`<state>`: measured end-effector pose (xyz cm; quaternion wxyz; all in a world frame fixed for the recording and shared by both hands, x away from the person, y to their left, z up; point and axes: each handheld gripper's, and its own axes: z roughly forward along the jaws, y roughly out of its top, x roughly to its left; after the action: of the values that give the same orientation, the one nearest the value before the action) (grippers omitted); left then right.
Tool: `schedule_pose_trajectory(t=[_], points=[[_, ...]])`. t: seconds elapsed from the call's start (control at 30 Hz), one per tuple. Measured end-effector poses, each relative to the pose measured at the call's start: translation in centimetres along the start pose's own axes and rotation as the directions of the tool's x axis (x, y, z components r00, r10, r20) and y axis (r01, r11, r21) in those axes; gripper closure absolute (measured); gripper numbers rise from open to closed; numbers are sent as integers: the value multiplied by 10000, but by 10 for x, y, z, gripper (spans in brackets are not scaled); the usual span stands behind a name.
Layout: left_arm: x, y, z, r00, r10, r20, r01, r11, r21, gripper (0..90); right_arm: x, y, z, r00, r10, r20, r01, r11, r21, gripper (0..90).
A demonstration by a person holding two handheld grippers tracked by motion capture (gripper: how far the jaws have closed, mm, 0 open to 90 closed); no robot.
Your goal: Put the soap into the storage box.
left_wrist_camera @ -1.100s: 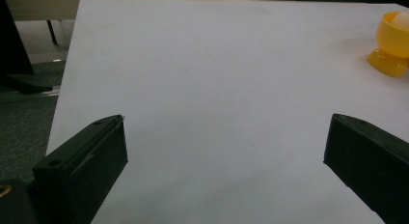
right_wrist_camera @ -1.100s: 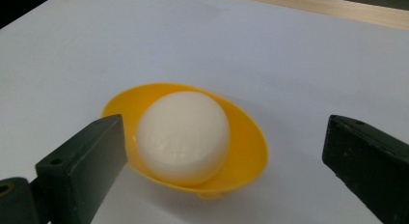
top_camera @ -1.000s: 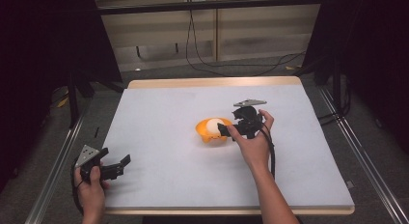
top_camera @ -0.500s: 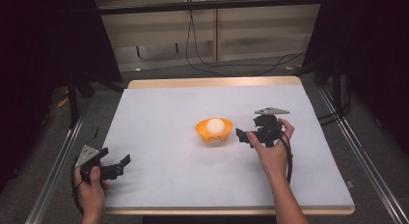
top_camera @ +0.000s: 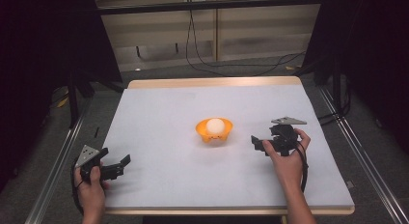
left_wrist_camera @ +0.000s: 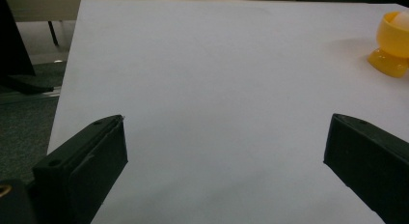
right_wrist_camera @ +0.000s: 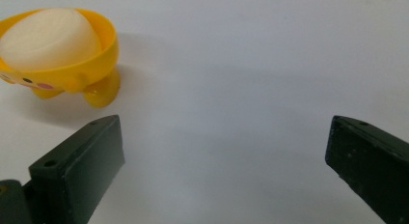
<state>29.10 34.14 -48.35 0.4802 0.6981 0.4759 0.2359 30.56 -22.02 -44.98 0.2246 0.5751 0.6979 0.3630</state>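
Observation:
A yellow-orange egg cup (top_camera: 213, 132) with a small painted face stands at the middle of the white table (top_camera: 193, 103), holding a white egg (top_camera: 215, 125). My right gripper (top_camera: 258, 143) rests to the cup's right, apart from it, open and pointing at it. In the right gripper view the cup (right_wrist_camera: 72, 72) and egg (right_wrist_camera: 46, 33) sit at the upper left, beyond my open, empty right gripper (right_wrist_camera: 226, 137). My left gripper (top_camera: 120, 166) lies open near the table's front left corner. In the left gripper view the cup (left_wrist_camera: 391, 43) is far off at the upper right of my left gripper (left_wrist_camera: 226, 132).
The table's wooden far edge (top_camera: 212, 82) borders a grey floor with black cables (top_camera: 202, 60). Metal rails run along the left side (top_camera: 53, 175) and the right side (top_camera: 366, 156). A dark stand (top_camera: 72, 98) is off the table's left.
My right gripper has drawn back from the egg cup, moving right and toward the near edge. The cup and egg stay in place. The left gripper has not moved.

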Motion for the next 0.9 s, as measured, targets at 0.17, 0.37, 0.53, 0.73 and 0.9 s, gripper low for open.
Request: schedule_pose_trajectory(t=[0.17, 0.37, 0.53, 0.73, 0.9], points=[[0, 0, 0, 10000, 0, 27, 0, 10000, -1, 13, -7, -9, -2, 9999, 153, 31, -153, 9999, 22, 0], [0, 0, 0, 10000, 8, 1, -8, 10000, 2, 14, -17, -19, -7, 9993, 309, 190, -309, 9995, 39, 0], [0, 0, 0, 10000, 15, -1, -15, 10000, -1, 13, -27, -26, -13, 9984, 427, 358, -428, 9991, 24, 0], [0, 0, 0, 10000, 31, 14, -31, 10000, 9, 13, -39, -34, -19, 9974, 511, 515, -514, 9987, 42, 0], [0, 0, 0, 10000, 40, 16, -40, 10000, 4, 13, -47, -39, -26, 9954, 664, 689, -666, 9978, 8, 0]])
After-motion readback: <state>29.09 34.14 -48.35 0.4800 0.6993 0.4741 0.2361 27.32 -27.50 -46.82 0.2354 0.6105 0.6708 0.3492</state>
